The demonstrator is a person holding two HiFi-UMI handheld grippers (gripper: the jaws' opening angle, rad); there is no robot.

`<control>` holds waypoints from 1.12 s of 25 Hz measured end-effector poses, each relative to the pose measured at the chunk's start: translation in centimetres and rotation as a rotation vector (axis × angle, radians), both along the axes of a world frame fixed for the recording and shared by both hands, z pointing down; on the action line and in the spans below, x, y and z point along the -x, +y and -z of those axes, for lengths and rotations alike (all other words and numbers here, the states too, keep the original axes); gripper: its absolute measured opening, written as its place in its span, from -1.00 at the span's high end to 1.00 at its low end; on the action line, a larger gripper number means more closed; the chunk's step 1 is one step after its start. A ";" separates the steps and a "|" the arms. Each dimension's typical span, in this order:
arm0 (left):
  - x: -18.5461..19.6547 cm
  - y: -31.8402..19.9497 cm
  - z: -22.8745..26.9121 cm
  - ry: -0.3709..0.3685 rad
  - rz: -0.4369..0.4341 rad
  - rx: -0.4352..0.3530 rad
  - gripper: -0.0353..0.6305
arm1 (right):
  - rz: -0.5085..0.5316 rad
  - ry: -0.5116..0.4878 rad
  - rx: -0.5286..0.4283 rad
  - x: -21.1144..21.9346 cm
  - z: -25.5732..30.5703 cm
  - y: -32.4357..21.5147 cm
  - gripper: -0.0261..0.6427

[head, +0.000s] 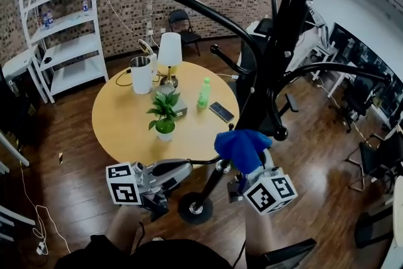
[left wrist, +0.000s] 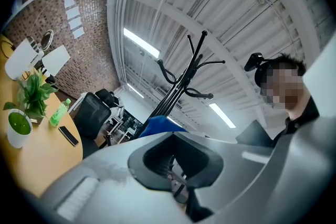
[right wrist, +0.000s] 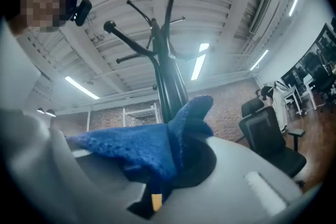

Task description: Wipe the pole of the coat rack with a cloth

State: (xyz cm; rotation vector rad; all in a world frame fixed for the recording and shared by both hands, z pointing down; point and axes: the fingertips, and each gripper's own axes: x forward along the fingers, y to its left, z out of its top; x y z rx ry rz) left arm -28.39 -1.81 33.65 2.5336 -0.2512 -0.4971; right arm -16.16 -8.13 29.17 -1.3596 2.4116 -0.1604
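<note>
- Two grippers are held low beside the coat rack, at about 6 o'clock in the head view, not far above its round base (head: 194, 208).
- The right gripper (right wrist: 176, 168) is closed on a blue cloth (head: 242, 148), which is pinched in the hollow between the jaws and spills out over the top of them.
- The left gripper (left wrist: 173, 162) is seen with its jaws brought together; nothing can be made out between them.
- The cloth is bunched right against the black pole (head: 277, 53), on its lower stretch. From the right gripper's own view the pole rises at 12 o'clock, directly behind the cloth.
- The left gripper lies at 9 o'clock from the cloth, close to the pole; whether it touches the pole cannot be told.
- The wiping is judged to be under way at the low end of the pole. No mark shows which parts have been cleaned, and the long stretch up to the hooks is taken as left to do.
- A round wooden surface (head: 119, 123) stands at 11 o'clock from the grippers, apart from the rack.
</note>
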 end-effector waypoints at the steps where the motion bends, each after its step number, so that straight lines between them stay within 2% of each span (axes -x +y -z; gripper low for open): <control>1: 0.0 0.1 0.1 0.002 -0.001 -0.003 0.88 | 0.004 -0.009 -0.036 -0.1 1.9 0.1 0.85; 7: -0.8 0.6 0.5 0.001 -0.035 -0.016 0.88 | 0.012 -0.020 -0.215 -0.3 11.0 0.5 0.85; 11: -2.0 2.3 2.5 0.034 -0.105 -0.055 0.88 | -0.002 -0.012 -0.228 -0.7 11.1 0.8 0.85; 15: -2.8 3.6 4.1 0.053 -0.154 -0.095 0.88 | -0.018 -0.002 -0.125 -0.9 5.3 0.4 0.85; 22: -3.1 4.0 2.8 0.060 -0.165 -0.046 0.88 | -0.069 0.082 0.200 -0.5 -11.2 -0.1 0.85; 25: -3.0 3.6 2.1 0.060 -0.161 -0.017 0.88 | -0.085 0.116 0.284 -0.4 -15.6 -0.2 0.85; 28: -2.9 3.3 1.6 0.055 -0.152 0.005 0.88 | -0.095 0.144 0.320 -0.4 -17.5 -0.1 0.85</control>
